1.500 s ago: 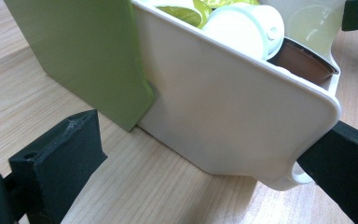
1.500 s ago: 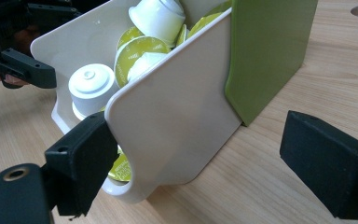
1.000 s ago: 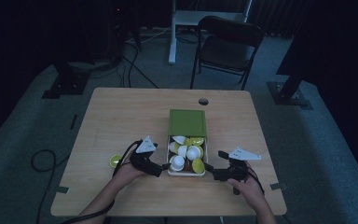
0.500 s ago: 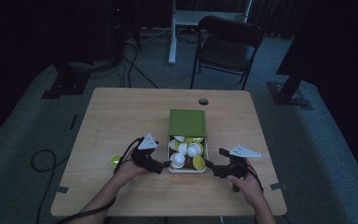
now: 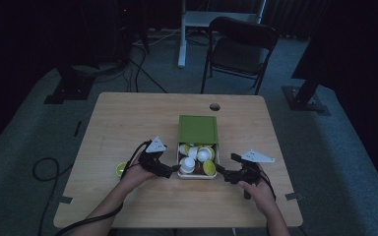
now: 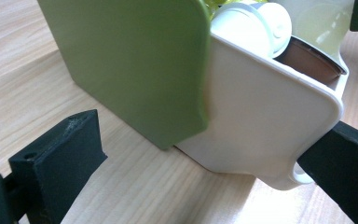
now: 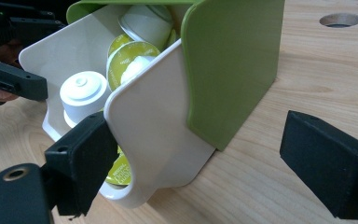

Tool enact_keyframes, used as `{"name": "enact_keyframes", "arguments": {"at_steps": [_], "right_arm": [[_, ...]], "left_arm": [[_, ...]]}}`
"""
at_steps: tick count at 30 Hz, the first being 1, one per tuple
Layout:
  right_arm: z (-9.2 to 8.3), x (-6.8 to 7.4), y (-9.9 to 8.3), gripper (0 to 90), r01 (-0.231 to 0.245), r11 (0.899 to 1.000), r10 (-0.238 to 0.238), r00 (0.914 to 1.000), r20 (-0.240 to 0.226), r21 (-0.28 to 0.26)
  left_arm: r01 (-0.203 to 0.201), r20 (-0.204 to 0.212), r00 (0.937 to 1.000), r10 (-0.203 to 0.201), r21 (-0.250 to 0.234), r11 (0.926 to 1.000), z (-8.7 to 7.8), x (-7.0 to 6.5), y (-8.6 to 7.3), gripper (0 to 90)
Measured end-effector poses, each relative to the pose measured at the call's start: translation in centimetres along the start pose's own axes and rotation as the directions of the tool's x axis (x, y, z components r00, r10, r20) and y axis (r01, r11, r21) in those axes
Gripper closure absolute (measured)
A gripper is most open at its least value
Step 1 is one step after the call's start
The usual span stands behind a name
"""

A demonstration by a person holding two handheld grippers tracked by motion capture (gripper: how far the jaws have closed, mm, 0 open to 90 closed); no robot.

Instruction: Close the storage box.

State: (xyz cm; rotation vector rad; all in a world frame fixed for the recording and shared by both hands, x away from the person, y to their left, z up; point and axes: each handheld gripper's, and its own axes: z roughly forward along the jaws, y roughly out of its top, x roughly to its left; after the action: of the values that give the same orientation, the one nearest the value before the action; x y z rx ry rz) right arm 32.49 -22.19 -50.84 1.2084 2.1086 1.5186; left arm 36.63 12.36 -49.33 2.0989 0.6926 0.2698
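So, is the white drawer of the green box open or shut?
Open: the white drawer is pulled out of the green box, and the capsules inside show.

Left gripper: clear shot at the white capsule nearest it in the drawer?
Probably yes. The left gripper is open at the white drawer's corner, and the white capsule lies uncovered just past the rim; nothing blocks it from above.

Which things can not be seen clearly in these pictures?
- Back of the white drawer: covered by the green sleeve, high view.
- Capsules lower in the drawer: hidden by its white wall, right gripper view.
- Left gripper: its right jaw is cut off by the picture edge, left gripper view.
- Small green thing beside the left hand: too small and dim to identify, high view.
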Motion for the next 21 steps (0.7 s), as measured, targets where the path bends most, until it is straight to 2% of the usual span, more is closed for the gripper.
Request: {"name": "enact_keyframes", "arguments": {"at_steps": [12,21], "right_arm": [[0.5,-0.56,0.62,10.3,-0.003,1.0,0.003,0.9997,0.024,0.003],[0.86,-0.65,0.83,10.3,-0.007,1.0,0.007,0.9994,0.034,-0.002]], "left_arm": [[0.013,0.005,0.9999,-0.013,0.003,0.9999,0.39,0.41,0.31,1.2],[0.016,-0.01,0.9998,-0.016,0.008,0.9998,0.51,0.85,0.61,1.2]]}}
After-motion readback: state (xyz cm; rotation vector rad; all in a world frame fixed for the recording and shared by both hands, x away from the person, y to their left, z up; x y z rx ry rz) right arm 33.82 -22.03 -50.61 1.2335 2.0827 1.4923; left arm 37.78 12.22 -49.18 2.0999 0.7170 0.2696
